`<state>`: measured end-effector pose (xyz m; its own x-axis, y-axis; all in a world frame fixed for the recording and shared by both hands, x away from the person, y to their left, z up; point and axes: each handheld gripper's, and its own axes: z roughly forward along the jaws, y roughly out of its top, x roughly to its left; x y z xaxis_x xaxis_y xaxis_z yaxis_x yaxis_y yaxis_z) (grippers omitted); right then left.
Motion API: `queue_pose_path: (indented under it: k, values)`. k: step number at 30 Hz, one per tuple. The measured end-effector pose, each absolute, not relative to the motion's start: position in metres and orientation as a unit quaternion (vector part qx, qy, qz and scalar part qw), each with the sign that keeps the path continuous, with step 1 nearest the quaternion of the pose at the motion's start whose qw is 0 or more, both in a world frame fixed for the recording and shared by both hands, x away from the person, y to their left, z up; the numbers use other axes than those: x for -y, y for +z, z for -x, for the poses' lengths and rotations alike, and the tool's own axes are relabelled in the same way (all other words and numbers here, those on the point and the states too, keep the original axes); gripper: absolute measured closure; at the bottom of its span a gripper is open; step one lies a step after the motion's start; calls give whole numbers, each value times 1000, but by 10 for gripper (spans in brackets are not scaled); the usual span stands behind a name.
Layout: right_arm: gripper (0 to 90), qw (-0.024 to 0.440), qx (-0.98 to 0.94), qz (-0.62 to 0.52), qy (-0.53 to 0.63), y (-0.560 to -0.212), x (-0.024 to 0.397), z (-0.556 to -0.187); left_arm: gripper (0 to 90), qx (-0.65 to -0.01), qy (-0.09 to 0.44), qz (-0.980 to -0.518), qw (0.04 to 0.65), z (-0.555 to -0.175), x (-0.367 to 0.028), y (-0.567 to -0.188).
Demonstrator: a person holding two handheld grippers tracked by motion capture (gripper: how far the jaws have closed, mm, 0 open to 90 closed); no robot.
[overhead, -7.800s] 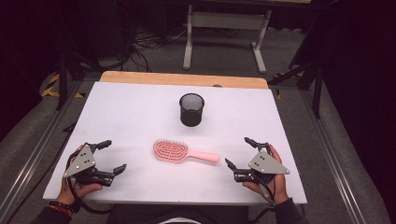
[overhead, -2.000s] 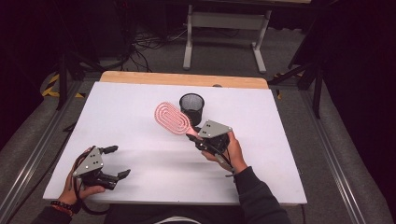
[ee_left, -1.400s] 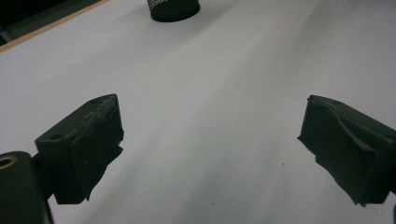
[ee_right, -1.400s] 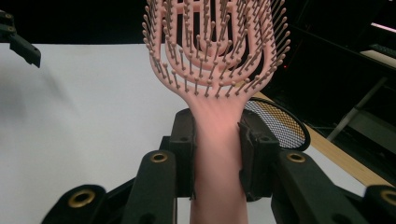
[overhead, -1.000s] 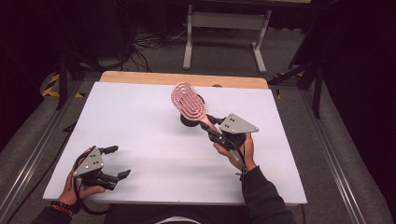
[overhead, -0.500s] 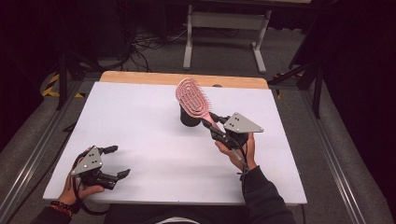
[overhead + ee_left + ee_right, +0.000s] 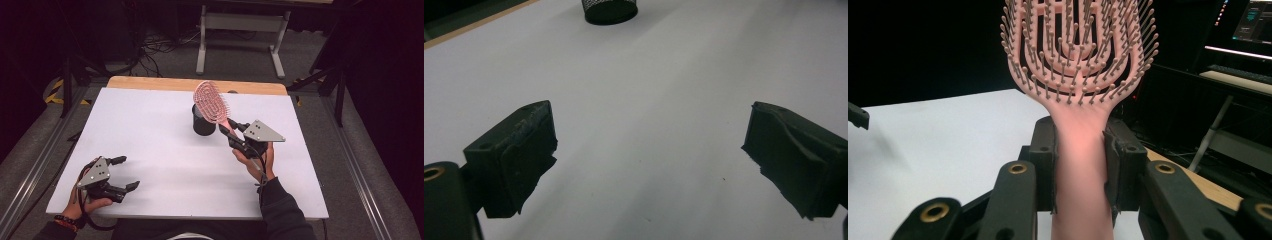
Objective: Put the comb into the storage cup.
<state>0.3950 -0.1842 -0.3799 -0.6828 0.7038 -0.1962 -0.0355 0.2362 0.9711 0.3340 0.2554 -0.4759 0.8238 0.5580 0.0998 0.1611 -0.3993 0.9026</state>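
The right gripper (image 7: 226,131) was clamped on the handle of the pink hairbrush (image 7: 212,101); the brush head stood raised just above the black mesh cup (image 7: 202,122), tilted; the left gripper (image 7: 124,173) rested well apart from the cup, near the table's (image 7: 150,125) front edge, jaws spread wide with nothing between them.

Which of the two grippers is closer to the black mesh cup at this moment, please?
The right. The right gripper holds the pink hairbrush raised just beside the black mesh cup; the left gripper rests open at the table's near left, well away.
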Motion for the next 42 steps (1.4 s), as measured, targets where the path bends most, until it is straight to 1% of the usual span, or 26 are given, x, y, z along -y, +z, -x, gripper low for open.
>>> queue_pose_path:
  k: [7, 9, 11, 21, 32, 42]
  values:
    - [692, 326, -707, -233, 583, -383, 185, -400, 75, -222, 196, -814, 499, -335, -255, -476]
    - [692, 317, -700, -236, 595, -385, 184, -404, 75, -223, 196, -814, 499, -335, -255, -477]
    - [692, 324, -703, -234, 588, -386, 183, -407, 75, -225, 195, -813, 501, -335, -255, -477]
    - [692, 311, -693, -234, 607, -387, 173, -418, 79, -227, 195, -813, 500, -335, -254, -477]
    - [693, 312, -691, -239, 607, -385, 162, -429, 79, -220, 205, -810, 503, -332, -255, -475]
    - [693, 317, -685, -251, 606, -383, 153, -441, 80, -219, 201, -809, 507, -332, -256, -475]
